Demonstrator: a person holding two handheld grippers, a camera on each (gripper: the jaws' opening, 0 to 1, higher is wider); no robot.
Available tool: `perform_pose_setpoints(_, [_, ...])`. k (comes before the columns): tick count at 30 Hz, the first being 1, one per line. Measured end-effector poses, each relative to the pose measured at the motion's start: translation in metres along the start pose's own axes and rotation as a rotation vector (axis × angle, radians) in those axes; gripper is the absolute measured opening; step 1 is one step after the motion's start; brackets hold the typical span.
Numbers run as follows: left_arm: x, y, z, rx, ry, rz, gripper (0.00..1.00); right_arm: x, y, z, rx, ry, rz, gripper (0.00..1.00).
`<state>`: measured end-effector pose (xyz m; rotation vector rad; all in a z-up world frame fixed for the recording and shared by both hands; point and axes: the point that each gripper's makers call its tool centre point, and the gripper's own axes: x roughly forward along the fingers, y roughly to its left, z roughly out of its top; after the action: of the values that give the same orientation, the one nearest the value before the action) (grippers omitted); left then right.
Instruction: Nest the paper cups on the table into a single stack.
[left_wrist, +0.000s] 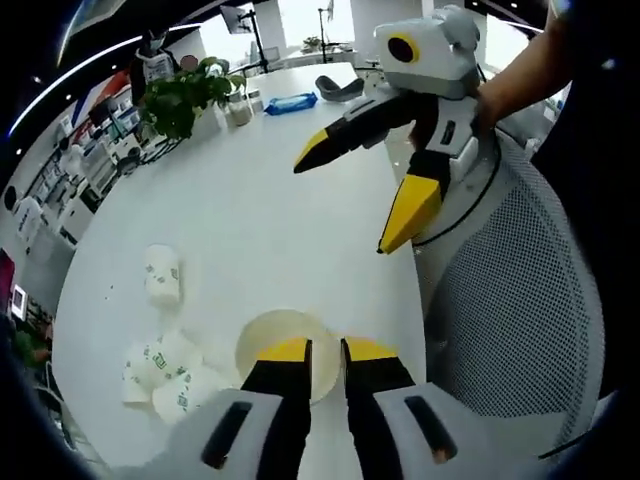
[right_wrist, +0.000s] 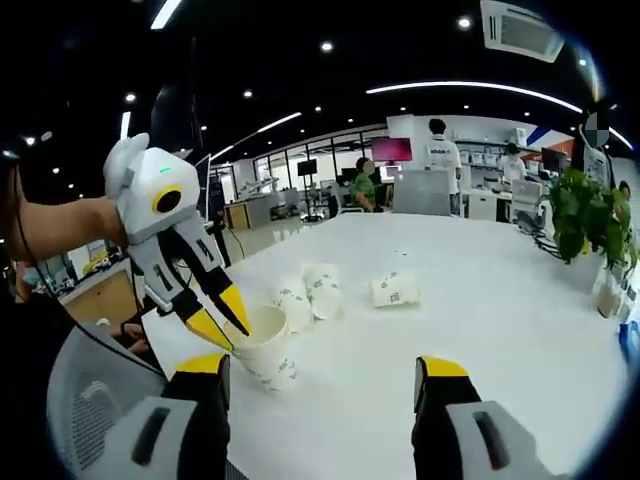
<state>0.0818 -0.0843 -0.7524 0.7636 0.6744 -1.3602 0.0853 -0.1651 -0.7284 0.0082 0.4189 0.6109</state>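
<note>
The left claw (left_wrist: 325, 350) is pinched nearly shut on the rim of an upright paper cup (left_wrist: 284, 352) at the bottom middle of the left gripper view. One jaw sits inside the cup and one outside, by the look of it. In the right gripper view the same cup (right_wrist: 265, 350) stands at the lower left, near the edge of the white counter (right_wrist: 480, 300), with the left claw (right_wrist: 222, 325) coming down into it from above.

The other cups lie on their sides. Two of them (left_wrist: 165, 372) are just left of the held cup in the left gripper view, and one more cup (left_wrist: 162, 274) lies a bit further up. In the right gripper view the pair (right_wrist: 310, 295) is just behind the held cup and the lone cup (right_wrist: 393, 289) is to their right.

The right claw (right_wrist: 325, 385) is wide open and holds nothing. In the left gripper view it (left_wrist: 350, 195) hangs at the upper right, above the counter, well apart from the cups.

I think the open right claw should get a lying cup next. The cups lie to its left and ahead, so it must swing left and dip down.
</note>
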Motion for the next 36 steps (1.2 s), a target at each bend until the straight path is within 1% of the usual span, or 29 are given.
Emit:
perform_pose_setpoints(4, [-0.003, 0.000, 0.000, -0.021, -0.020, 0.001, 0.19, 0.000, 0.000, 0.000, 0.003, -0.005, 0.004, 0.75])
perform_pose_setpoints(6, [-0.006, 0.000, 0.003, -0.046, -0.048, 0.006, 0.21, 0.000, 0.001, 0.001, 0.003, -0.009, 0.006, 0.76])
perform_pose_setpoints(7, [-0.008, 0.001, 0.005, -0.066, -0.071, 0.009, 0.22, 0.000, 0.001, 0.001, 0.004, -0.011, 0.007, 0.76])
perform_pose_setpoints(8, [-0.009, 0.001, 0.005, -0.073, -0.078, 0.010, 0.23, 0.000, 0.002, 0.002, 0.004, -0.012, 0.009, 0.76])
perform_pose_setpoints(10, [-0.013, 0.002, 0.008, -0.108, -0.110, 0.017, 0.26, 0.000, 0.003, 0.002, 0.004, -0.014, 0.012, 0.76])
perform_pose_setpoints(12, [-0.019, 0.006, 0.011, -0.158, -0.162, 0.035, 0.29, 0.000, 0.003, 0.002, 0.003, -0.015, 0.013, 0.77])
perform_pose_setpoints(14, [-0.024, 0.009, 0.014, -0.193, -0.195, 0.046, 0.32, 0.000, 0.003, 0.002, 0.004, -0.015, 0.013, 0.77])
perform_pose_setpoints(15, [-0.028, 0.011, 0.015, -0.222, -0.221, 0.057, 0.33, 0.000, 0.004, 0.002, 0.005, -0.015, 0.013, 0.77])
perform_pose_setpoints(18, [-0.036, 0.019, 0.015, -0.276, -0.273, 0.080, 0.37, 0.000, 0.003, 0.002, 0.008, -0.015, 0.014, 0.77])
perform_pose_setpoints(19, [-0.040, 0.024, 0.013, -0.304, -0.288, 0.096, 0.38, 0.000, 0.003, 0.002, 0.007, -0.015, 0.015, 0.77])
perform_pose_setpoints(22, [-0.049, 0.035, 0.008, -0.355, -0.320, 0.135, 0.42, 0.000, 0.004, 0.001, 0.006, -0.012, 0.018, 0.77])
perform_pose_setpoints(25, [-0.057, 0.048, 0.004, -0.414, -0.361, 0.179, 0.48, 0.001, 0.004, 0.000, 0.005, -0.009, 0.021, 0.76])
perform_pose_setpoints(27, [-0.063, 0.057, 0.001, -0.457, -0.397, 0.209, 0.50, 0.001, 0.004, -0.001, 0.004, -0.007, 0.021, 0.76])
perform_pose_setpoints(30, [-0.071, 0.074, -0.007, -0.527, -0.440, 0.263, 0.52, 0.001, 0.004, -0.001, 0.003, -0.005, 0.020, 0.76])
perform_pose_setpoints(33, [-0.075, 0.085, -0.014, -0.560, -0.452, 0.297, 0.55, 0.001, 0.003, -0.001, 0.005, -0.005, 0.021, 0.76])
perform_pose_setpoints(35, [-0.075, 0.085, -0.015, -0.569, -0.453, 0.294, 0.53, 0.001, 0.004, -0.001, 0.004, -0.005, 0.022, 0.76])
perform_pose_setpoints(36, [-0.075, 0.087, -0.017, -0.575, -0.452, 0.299, 0.53, 0.001, 0.004, -0.001, 0.003, -0.005, 0.023, 0.76])
